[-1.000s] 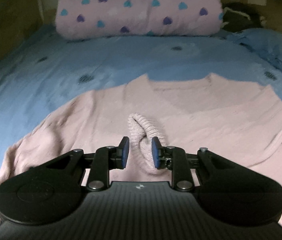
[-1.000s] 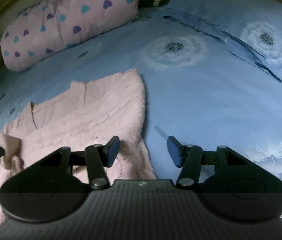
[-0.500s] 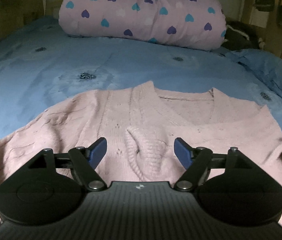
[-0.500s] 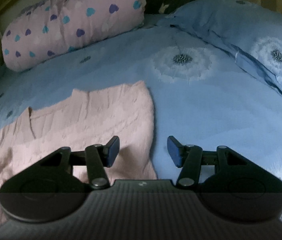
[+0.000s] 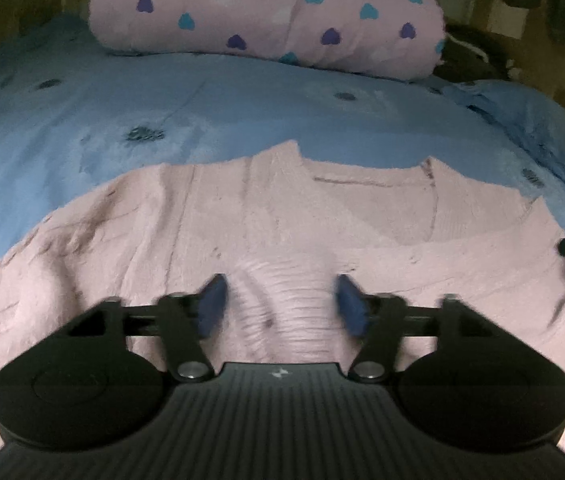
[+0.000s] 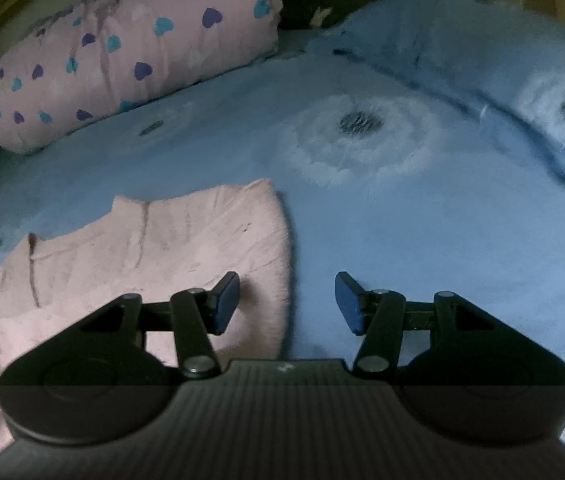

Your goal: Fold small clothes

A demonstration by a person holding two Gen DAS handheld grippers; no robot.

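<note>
On the blue bedspread (image 5: 242, 120), pink sweater (image 5: 322, 220) lies beneath closing left tongs (image 5: 280, 304), ungripped.

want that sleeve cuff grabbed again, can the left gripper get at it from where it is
Probably yes: the cuff lies bare on the sweater between the closing jaws of the left gripper, nothing covering it.

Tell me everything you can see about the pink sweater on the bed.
The pink sweater is a soft, fuzzy knit with a V-neck and cable ribbing. It lies spread on the blue bedspread, neckline away from the cameras. A ribbed cuff, folded across the front, sits between the closing left tool's blue pads, apparently untouched.
</note>
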